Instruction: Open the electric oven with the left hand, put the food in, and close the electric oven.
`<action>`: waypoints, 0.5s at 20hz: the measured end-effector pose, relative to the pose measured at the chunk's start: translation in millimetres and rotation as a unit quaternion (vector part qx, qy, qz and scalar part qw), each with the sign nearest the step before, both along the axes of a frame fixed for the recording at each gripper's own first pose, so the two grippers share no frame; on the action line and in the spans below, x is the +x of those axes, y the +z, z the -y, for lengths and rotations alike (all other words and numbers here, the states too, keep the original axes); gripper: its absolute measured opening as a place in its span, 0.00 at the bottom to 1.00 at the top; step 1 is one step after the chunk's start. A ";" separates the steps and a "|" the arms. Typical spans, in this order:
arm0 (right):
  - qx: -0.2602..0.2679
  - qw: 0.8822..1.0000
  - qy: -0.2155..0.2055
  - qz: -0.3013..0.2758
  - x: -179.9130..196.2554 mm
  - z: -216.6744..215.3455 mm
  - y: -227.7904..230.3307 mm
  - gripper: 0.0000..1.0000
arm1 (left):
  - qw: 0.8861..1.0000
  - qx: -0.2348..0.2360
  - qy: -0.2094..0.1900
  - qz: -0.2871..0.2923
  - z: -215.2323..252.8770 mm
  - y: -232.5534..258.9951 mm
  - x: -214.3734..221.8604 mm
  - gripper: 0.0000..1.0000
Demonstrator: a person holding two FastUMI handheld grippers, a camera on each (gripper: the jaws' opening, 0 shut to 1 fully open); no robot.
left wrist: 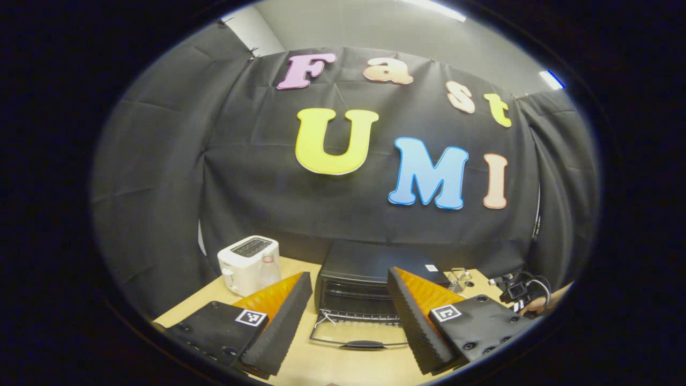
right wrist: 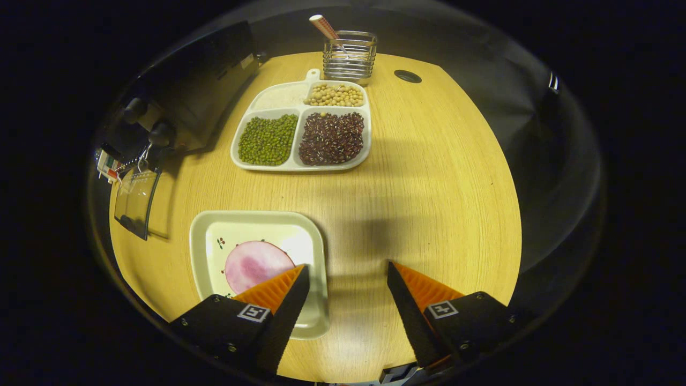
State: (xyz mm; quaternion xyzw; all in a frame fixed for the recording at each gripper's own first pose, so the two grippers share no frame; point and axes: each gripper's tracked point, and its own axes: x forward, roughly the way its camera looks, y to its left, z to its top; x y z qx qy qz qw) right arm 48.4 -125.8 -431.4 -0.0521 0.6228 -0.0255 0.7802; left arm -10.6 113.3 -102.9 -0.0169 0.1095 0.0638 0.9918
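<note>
The table [right wrist: 429,177] carries the electric oven [left wrist: 356,284] near its back edge, its glass door [left wrist: 359,335] already dropped flat toward the front, so the cavity is left free for loading. The square plate [right wrist: 313,252] with the pink slice of food [right wrist: 254,265] is kept near the front edge, within reach. The left claw [left wrist: 349,316] is held level facing the oven, fingers apart and empty; the right claw [right wrist: 348,300] is tilted down just beside the plate, fingers apart.

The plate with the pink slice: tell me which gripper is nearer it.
Right. The right gripper hovers open at the plate's edge; the left gripper faces the open oven.
</note>
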 end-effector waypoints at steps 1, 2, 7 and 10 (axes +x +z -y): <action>0.004 1.000 0.003 -0.002 0.0 -2.5 -0.5 0.89 | 1.000 -0.003 0.004 -0.002 -2.1 -2.4 -1.5 1.00; 0.005 1.000 0.002 -0.006 -1.7 -3.7 -1.2 0.86 | 1.000 -0.007 0.006 -0.004 -3.1 -3.8 -2.8 0.89; 0.033 0.999 0.002 -0.034 -15.3 -18.4 -4.1 0.81 | 1.000 -0.010 0.006 -0.008 -2.5 -5.7 -2.7 0.96; 0.048 0.998 0.002 -0.042 -22.0 -28.9 -3.4 0.80 | 1.000 -0.007 0.002 -0.011 -1.0 -6.4 -0.8 0.96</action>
